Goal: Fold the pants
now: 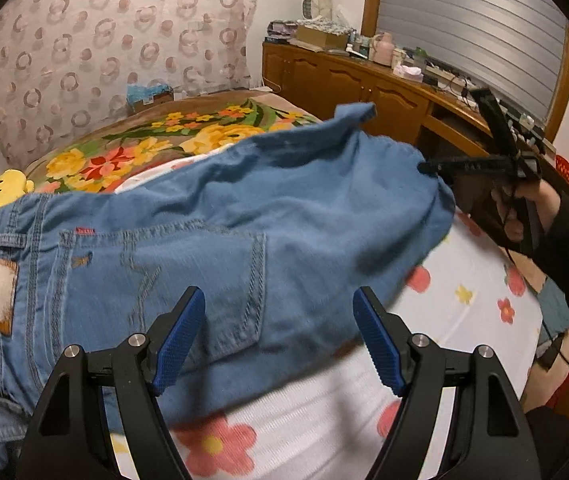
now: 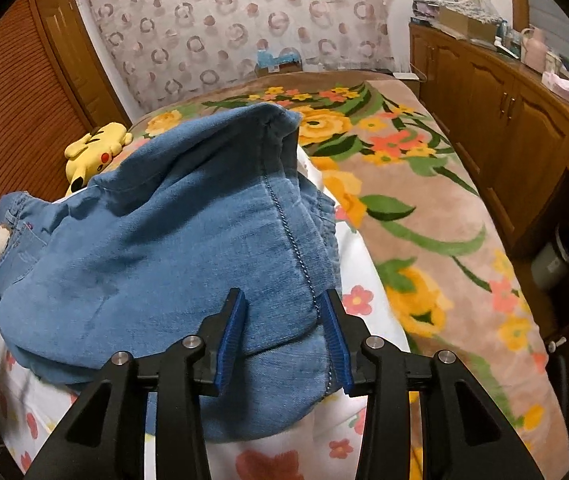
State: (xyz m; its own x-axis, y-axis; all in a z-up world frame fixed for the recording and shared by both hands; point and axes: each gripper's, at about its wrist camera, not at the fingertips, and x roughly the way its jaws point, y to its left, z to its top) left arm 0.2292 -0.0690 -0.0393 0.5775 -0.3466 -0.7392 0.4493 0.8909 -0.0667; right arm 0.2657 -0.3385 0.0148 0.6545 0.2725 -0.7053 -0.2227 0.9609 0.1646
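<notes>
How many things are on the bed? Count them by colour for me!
Blue: 1, the jeans
Yellow: 1, the plush toy
White with flowers: 1, the sheet
Brown with flowers: 1, the blanket
Total: 4

Matt blue denim pants (image 1: 212,216) with stitched seams lie on a ribbed floral cotton sheet (image 1: 464,280) beside glossy wooden cabinets (image 2: 504,112).
</notes>
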